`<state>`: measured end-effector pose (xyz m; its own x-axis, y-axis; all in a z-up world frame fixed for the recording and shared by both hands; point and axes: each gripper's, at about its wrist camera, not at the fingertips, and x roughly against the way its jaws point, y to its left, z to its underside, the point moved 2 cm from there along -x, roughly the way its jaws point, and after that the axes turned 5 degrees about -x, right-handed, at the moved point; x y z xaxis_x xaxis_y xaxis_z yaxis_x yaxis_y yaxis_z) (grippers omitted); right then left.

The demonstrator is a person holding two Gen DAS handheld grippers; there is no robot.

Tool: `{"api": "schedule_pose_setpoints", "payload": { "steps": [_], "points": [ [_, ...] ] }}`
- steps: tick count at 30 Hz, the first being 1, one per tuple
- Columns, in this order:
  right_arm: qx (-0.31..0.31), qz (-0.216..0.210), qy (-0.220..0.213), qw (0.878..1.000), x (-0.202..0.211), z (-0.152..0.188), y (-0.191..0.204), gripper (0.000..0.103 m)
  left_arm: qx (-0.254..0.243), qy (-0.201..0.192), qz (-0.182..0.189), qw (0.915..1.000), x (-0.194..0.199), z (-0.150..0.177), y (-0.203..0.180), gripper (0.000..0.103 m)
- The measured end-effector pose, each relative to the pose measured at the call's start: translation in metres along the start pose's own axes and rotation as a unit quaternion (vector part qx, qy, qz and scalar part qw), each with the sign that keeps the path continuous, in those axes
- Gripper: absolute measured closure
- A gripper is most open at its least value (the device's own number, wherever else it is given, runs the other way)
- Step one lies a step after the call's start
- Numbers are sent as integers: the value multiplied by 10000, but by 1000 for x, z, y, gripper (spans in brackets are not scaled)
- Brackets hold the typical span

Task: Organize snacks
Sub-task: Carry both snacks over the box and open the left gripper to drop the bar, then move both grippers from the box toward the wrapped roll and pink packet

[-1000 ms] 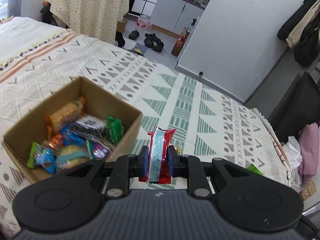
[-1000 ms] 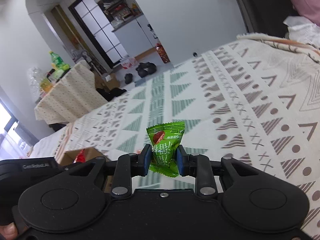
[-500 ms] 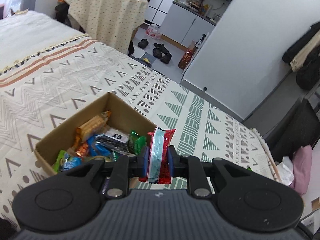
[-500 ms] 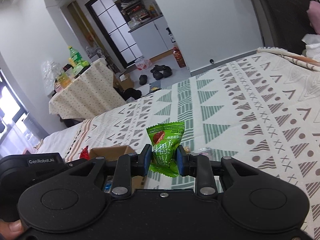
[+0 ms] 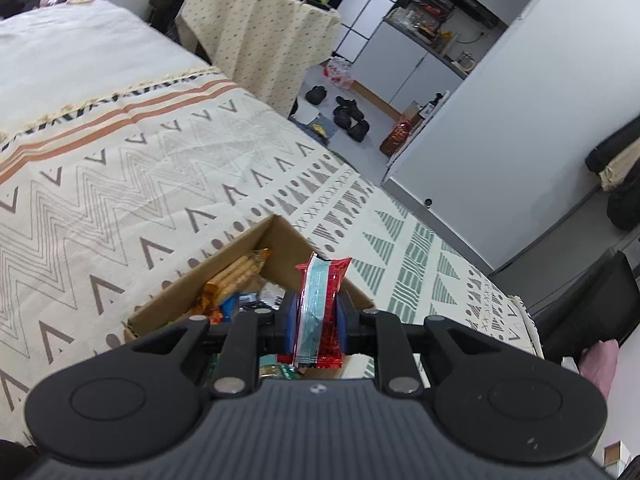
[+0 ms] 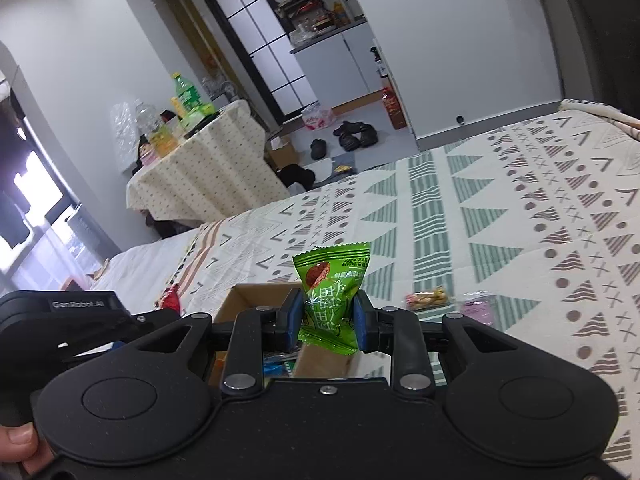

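My left gripper [image 5: 316, 322] is shut on a red and light-blue snack packet [image 5: 319, 312], held upright over the near right part of an open cardboard box [image 5: 176, 292] on the bed. The box holds several snacks, among them an orange biscuit pack [image 5: 236, 274]. My right gripper [image 6: 327, 316] is shut on a green snack packet [image 6: 330, 296], held above the same box [image 6: 256, 294]. The left gripper [image 6: 64, 320] shows at the left of the right wrist view.
The patterned bedspread [image 5: 120, 184] covers the bed. Two loose snacks, an orange one [image 6: 426, 298] and a purple one [image 6: 476, 306], lie on it right of the box. A cloth-covered table [image 5: 256, 28] with bottles and shoes on the floor [image 5: 352, 116] are beyond the bed.
Both grippers have moved toward the box with their packets; the box now lies right under and in front of the jaws in both views.
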<state>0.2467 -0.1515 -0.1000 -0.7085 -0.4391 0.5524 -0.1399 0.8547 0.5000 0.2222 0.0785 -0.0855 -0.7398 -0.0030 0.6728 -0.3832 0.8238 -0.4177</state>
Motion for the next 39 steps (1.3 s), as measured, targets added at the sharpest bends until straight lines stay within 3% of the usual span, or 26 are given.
{"api": "schedule_pose_setpoints", "payload": {
  "steps": [9, 13, 17, 30, 32, 33, 34, 39],
  "points": [
    [111, -112, 261, 9995, -27, 13, 30, 76, 244, 268, -139, 9992, -20, 3, 20, 84],
    [183, -144, 378, 9990, -37, 20, 42, 76, 317, 235, -300, 9988, -21, 1, 26, 79],
    [157, -115, 499, 9986, -45, 26, 47, 76, 351, 187, -416, 9983, -19, -2, 30, 61],
    [76, 32, 919, 9957, -48, 47, 60, 73, 665, 73, -739, 9950, -10, -4, 43, 37],
    [44, 101, 945, 9955, -46, 48, 58, 60, 653, 60, -776, 9948, -10, -4, 44, 36],
    [42, 149, 895, 9959, -44, 47, 57, 48, 656, 66, -791, 9947, -9, -4, 44, 36],
    [59, 185, 828, 9964, -41, 46, 56, 43, 663, 75, -795, 9946, -10, -4, 43, 35],
    [-17, 391, 717, 9967, -32, 38, 40, 39, 463, 152, -805, 9956, -14, 1, 33, 32]
  ]
}}
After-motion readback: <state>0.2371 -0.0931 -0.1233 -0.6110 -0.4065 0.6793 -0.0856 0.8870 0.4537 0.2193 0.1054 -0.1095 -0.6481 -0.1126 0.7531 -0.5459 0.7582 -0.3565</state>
